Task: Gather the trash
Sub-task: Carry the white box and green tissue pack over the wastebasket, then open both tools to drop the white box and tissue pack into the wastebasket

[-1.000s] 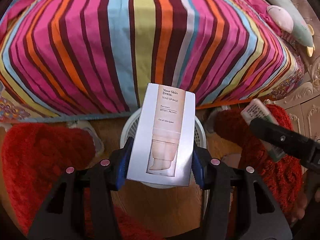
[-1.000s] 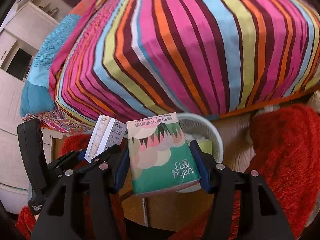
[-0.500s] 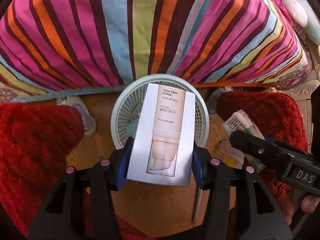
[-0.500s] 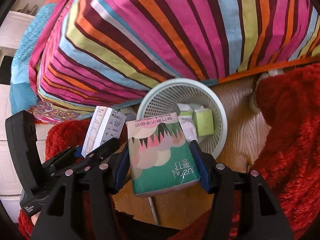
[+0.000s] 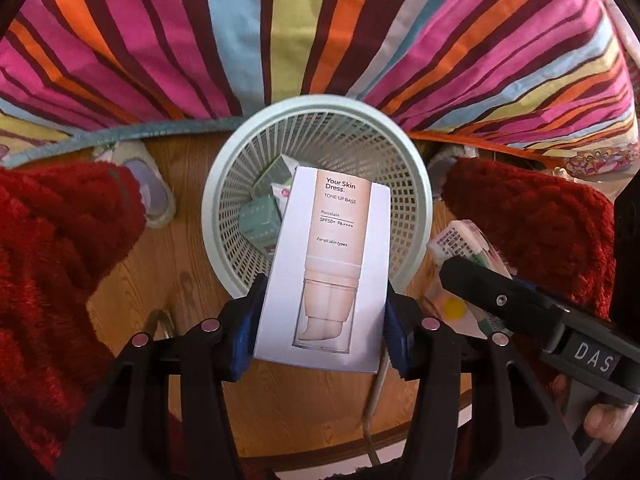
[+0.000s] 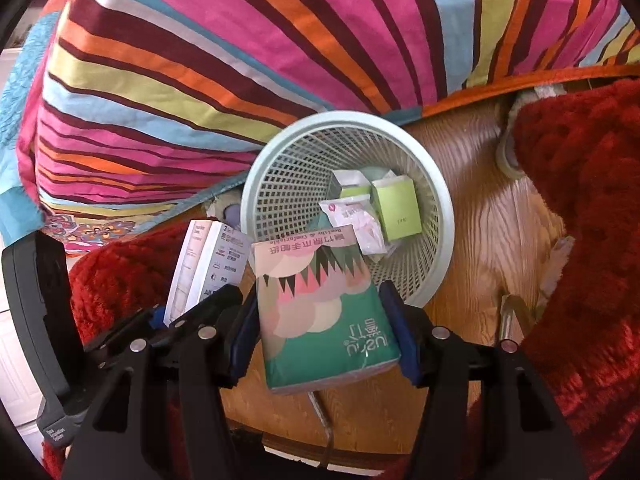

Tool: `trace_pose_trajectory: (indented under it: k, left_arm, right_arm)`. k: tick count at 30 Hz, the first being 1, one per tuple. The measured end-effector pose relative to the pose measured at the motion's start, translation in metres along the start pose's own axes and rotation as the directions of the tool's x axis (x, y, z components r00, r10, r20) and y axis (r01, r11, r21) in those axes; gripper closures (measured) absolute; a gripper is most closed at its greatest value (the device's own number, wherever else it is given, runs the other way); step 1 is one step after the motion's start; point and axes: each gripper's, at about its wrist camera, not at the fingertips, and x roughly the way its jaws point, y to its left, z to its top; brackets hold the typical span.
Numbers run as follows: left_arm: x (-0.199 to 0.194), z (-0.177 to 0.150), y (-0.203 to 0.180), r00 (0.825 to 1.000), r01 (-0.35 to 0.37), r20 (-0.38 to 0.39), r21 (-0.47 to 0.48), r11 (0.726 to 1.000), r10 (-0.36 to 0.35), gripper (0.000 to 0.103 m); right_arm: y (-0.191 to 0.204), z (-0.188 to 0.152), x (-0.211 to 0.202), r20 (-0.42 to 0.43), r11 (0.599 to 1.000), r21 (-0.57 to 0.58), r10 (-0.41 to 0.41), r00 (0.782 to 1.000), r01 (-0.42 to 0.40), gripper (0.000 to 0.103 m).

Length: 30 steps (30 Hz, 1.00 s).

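My left gripper [image 5: 325, 322] is shut on a white skin-cream box [image 5: 328, 264], held over the near rim of a pale green mesh waste basket [image 5: 224, 184] on the wooden floor. Small boxes and a wrapper lie in the basket. My right gripper [image 6: 326, 332] is shut on a green and pink tissue pack [image 6: 320, 312], just short of the same basket [image 6: 442, 208]. The right gripper also shows at the right of the left wrist view, the tissue pack [image 5: 460, 248] in it. In the right wrist view the cream box [image 6: 208, 264] and left gripper show at the left.
A bed with a striped cover [image 5: 320, 32] rises right behind the basket. Red fluffy sleeves [image 5: 52, 248] flank both sides of the floor. A slipper [image 5: 148, 184] lies left of the basket. A green box [image 6: 396, 208] and white wrapper [image 6: 360, 220] sit inside the basket.
Both grippers have come down and tipped further downward, each still holding its item. The basket has grown larger and its contents have come into view.
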Motion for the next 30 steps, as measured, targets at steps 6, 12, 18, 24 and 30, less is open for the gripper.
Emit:
trace_pose_trajectory:
  k: [6, 12, 18, 24, 30]
  left_arm:
    - [0.017, 0.003, 0.001, 0.999, 0.002, -0.053, -0.026, 1.0, -0.003, 0.051]
    - [0.035, 0.007, 0.008, 0.994, 0.02, -0.108, -0.077, 0.997, -0.028, 0.051]
    - [0.048, 0.011, 0.008, 0.99, 0.01, -0.142, -0.079, 0.997, -0.022, 0.051]
    - [0.061, 0.015, 0.014, 0.985, 0.004, -0.171, -0.101, 0.995, -0.021, 0.051]
    - [0.071, 0.018, 0.018, 0.98, -0.005, -0.199, -0.114, 0.993, -0.017, 0.051]
  right_arm:
    - [-0.007, 0.008, 0.02, -0.059, 0.998, 0.057, -0.006, 0.998, 0.009, 0.048]
    - [-0.015, 0.013, 0.035, -0.097, 0.994, 0.106, -0.01, 0.995, 0.02, 0.048]
    - [-0.019, 0.018, 0.051, -0.129, 0.991, 0.131, -0.019, 0.991, 0.036, 0.048]
    - [-0.027, 0.021, 0.062, -0.163, 0.986, 0.161, -0.015, 0.987, 0.041, 0.048]
    - [-0.033, 0.022, 0.071, -0.188, 0.98, 0.196, 0.001, 0.982, 0.037, 0.047]
